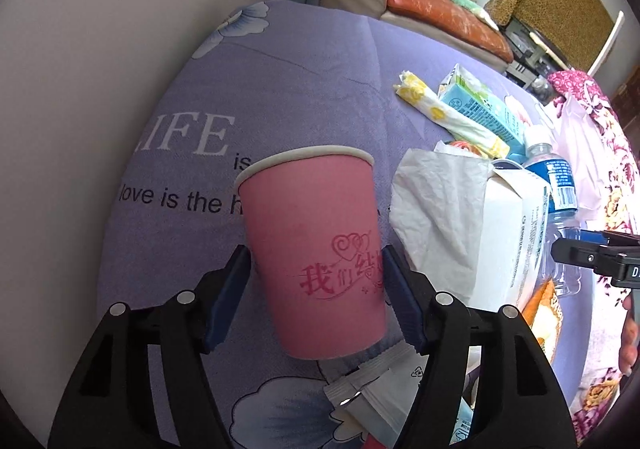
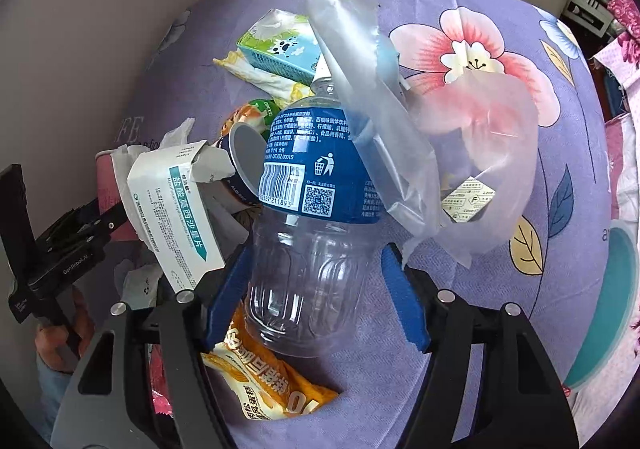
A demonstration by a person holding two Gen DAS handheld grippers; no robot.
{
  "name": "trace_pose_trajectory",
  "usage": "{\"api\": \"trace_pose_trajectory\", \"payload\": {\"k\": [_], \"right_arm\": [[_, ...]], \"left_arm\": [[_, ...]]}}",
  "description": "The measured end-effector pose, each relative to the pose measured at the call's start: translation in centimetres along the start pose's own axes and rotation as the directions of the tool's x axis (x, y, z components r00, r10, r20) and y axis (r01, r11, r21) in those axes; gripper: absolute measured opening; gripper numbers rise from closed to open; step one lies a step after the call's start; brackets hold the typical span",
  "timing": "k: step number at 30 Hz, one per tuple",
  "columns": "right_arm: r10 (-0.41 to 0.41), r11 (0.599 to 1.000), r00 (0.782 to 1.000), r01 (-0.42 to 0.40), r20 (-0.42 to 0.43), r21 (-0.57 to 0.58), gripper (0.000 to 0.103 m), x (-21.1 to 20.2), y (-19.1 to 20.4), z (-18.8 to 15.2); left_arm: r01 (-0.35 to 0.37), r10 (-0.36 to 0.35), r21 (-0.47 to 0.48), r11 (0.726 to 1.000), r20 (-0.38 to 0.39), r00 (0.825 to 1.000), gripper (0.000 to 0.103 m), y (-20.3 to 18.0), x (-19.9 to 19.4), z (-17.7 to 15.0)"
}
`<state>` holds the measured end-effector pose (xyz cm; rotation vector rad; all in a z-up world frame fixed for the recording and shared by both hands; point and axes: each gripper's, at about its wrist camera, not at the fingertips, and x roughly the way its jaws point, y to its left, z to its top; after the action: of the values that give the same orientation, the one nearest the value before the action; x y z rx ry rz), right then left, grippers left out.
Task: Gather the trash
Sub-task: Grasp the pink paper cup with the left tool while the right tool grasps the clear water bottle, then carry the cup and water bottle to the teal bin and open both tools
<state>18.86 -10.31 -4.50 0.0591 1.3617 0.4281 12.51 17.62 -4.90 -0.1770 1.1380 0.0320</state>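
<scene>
My left gripper [image 1: 314,281] is shut on a pink paper cup [image 1: 316,249] with red print, held upright above the purple cloth [image 1: 300,69]. My right gripper [image 2: 316,281] is shut on a clear plastic bottle [image 2: 308,217] with a blue label, lifted over the trash pile. A clear plastic wrapper [image 2: 360,97] leans against the bottle. The bottle also shows in the left wrist view [image 1: 554,177].
Trash lies on the cloth: a white medicine box [image 2: 172,209], crumpled tissue [image 1: 436,205], a green-blue drink carton [image 2: 280,49], a yellow-patterned wrapper [image 1: 448,113], an orange snack bag [image 2: 264,381], a clear bag [image 2: 480,153]. A wall is left, a sofa [image 1: 432,5] behind.
</scene>
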Motion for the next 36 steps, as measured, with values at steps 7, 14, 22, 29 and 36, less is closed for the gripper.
{"api": "trace_pose_trajectory", "payload": {"k": [7,14,22,29,36], "right_arm": [[-0.002,1.000,1.000,0.002,0.000,0.006,0.066,1.8,0.3,1.1],[0.003,0.999,0.999,-0.001,0.038,-0.039,0.061,0.7,1.2,0.5],[-0.049,0.998,0.993,0.053,0.105,-0.034,0.061,-3.2,-1.7,0.2],[-0.057,0.997,0.988,0.063,0.146,-0.043,0.061,-6.6,-4.3,-2.3],[-0.079,0.996,0.981,0.073,0.176,0.043,0.061,-8.9,-9.9,-5.5]], "left_arm": [[-0.005,0.005,-0.041,0.999,-0.013,1.000,0.067,0.2,2.5,1.1],[-0.036,0.038,-0.053,0.998,0.036,0.999,0.060,0.5,1.0,0.3],[0.001,0.006,-0.056,0.998,0.116,0.993,0.060,0.4,-4.2,-1.0],[0.073,-0.077,0.033,0.997,0.168,0.983,0.060,-4.5,-8.6,-1.5],[0.156,-0.179,0.174,0.972,0.128,0.975,0.061,-13.2,-9.3,-2.2]]}}
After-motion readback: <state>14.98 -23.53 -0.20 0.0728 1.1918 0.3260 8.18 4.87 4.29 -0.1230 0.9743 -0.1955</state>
